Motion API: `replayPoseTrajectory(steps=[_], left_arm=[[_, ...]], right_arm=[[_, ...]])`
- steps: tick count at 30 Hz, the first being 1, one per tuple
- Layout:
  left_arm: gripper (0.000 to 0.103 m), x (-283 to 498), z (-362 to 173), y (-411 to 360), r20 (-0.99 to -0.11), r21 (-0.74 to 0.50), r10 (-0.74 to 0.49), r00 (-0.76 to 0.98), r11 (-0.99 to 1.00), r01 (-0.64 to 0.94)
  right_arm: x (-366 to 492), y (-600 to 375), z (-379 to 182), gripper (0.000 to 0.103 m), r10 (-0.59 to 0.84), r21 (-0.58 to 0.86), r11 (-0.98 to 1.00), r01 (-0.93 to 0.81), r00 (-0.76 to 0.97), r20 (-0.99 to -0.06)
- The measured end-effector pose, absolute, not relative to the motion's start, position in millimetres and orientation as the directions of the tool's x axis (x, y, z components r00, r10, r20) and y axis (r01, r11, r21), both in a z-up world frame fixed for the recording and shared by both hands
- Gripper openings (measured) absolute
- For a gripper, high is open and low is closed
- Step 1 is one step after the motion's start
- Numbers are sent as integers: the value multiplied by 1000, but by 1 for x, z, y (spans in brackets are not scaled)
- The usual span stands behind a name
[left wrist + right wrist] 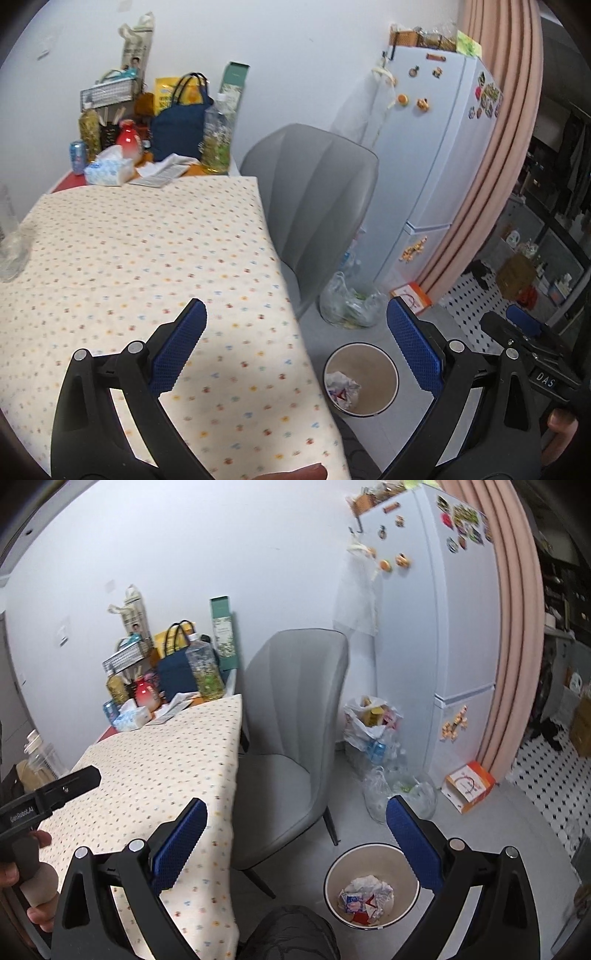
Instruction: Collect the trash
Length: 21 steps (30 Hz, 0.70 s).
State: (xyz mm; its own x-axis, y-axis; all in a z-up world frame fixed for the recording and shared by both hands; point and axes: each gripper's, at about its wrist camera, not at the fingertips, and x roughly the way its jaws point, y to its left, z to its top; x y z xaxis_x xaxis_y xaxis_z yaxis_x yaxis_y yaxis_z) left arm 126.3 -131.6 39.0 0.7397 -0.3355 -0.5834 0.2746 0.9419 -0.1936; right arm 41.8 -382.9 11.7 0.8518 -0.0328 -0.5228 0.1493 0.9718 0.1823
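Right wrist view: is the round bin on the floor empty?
No, the round bin already holds crumpled paper and wrappers at its bottom.

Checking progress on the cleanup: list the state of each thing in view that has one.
Left tool: open, holding nothing.
Right tool: open, holding nothing.
Waste bin: upright, no lid, crumpled wrappers at the bottom.
Clear plastic bag: on the floor, slumped, partly filled.
Fridge: doors shut.
Chair: upright, unoccupied.

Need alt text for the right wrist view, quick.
The open right tool hangs empty above a round bin holding crumpled wrappers, beside a grey chair and a table with a dotted cloth.
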Motion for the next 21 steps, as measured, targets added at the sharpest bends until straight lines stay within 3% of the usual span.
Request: replayPoseTrajectory(steps=[21], left_arm=[[97,60,65,-33,-504,-160,-171,847,982,103]], right_arm=[[20,-286,33,95,44,130,991,29,853,-521]])
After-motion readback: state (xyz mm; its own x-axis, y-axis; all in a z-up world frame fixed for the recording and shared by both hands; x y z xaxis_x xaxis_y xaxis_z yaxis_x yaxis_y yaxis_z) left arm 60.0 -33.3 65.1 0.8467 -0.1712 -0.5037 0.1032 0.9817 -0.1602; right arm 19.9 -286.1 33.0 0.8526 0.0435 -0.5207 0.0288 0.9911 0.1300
